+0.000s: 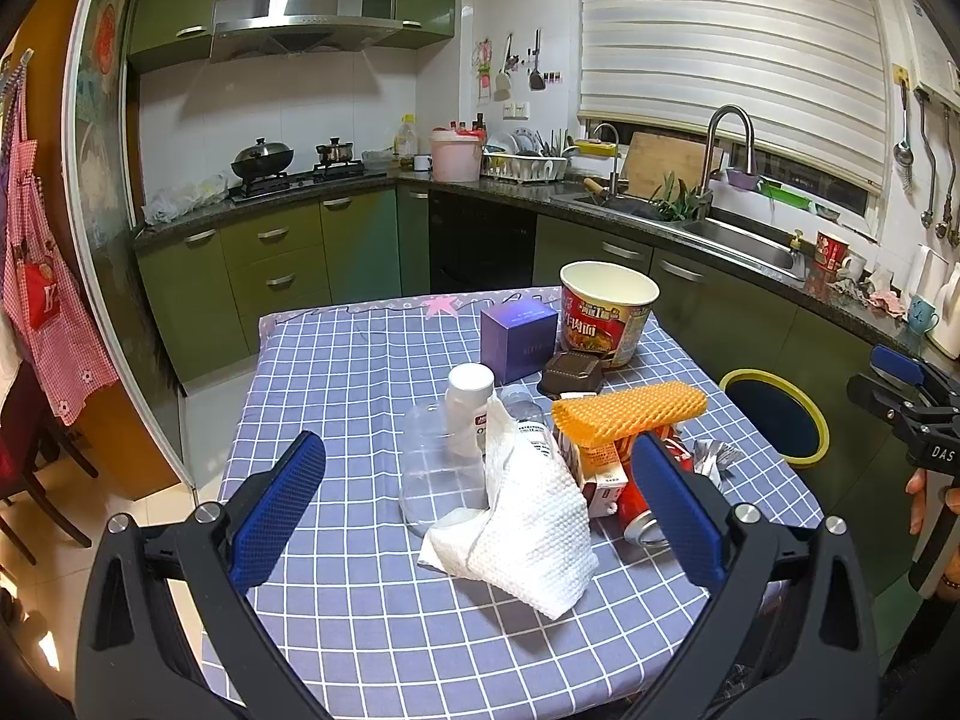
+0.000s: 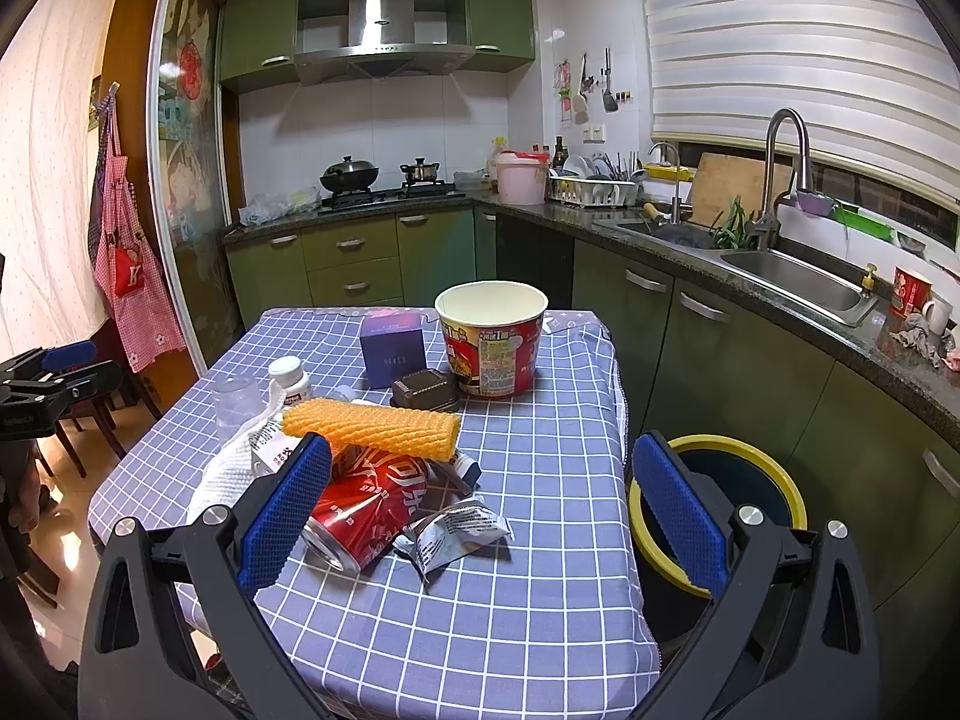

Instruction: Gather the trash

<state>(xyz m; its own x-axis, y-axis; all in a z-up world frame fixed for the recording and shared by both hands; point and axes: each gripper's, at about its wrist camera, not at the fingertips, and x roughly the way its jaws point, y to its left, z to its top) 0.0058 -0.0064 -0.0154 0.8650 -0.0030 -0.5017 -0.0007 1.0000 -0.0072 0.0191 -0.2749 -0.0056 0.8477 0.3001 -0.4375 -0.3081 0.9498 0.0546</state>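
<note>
1. The left gripper (image 1: 480, 504) is wide open and holds nothing; its two blue pads stand on either side of the trash pile, above the table.
2. The right gripper (image 2: 480, 513) is also wide open and empty. Its left pad is in front of the crushed red soda can (image 2: 366, 501), its right pad is over the bin.
3. The trash lies in the middle of the table with a blue checked cloth (image 1: 372, 618).
4. A crumpled white paper towel (image 1: 528, 528) is nearest to the left gripper, leaning on a clear plastic cup (image 1: 441, 468) and a white pill bottle (image 1: 469, 402).
5. An orange foam net sleeve (image 2: 375, 426) rests on top of the can and a small carton (image 1: 606, 474).
6. A silver snack wrapper (image 2: 456, 534) lies just beside the can, on its right.
7. Further back stand a purple box (image 2: 393, 348), a dark brown plastic tray (image 2: 425, 391) and an empty instant noodle cup (image 2: 491, 339), close together.
8. The dark bin with a yellow rim (image 2: 792, 492) stands on the floor just beside the right edge of the table.
</note>
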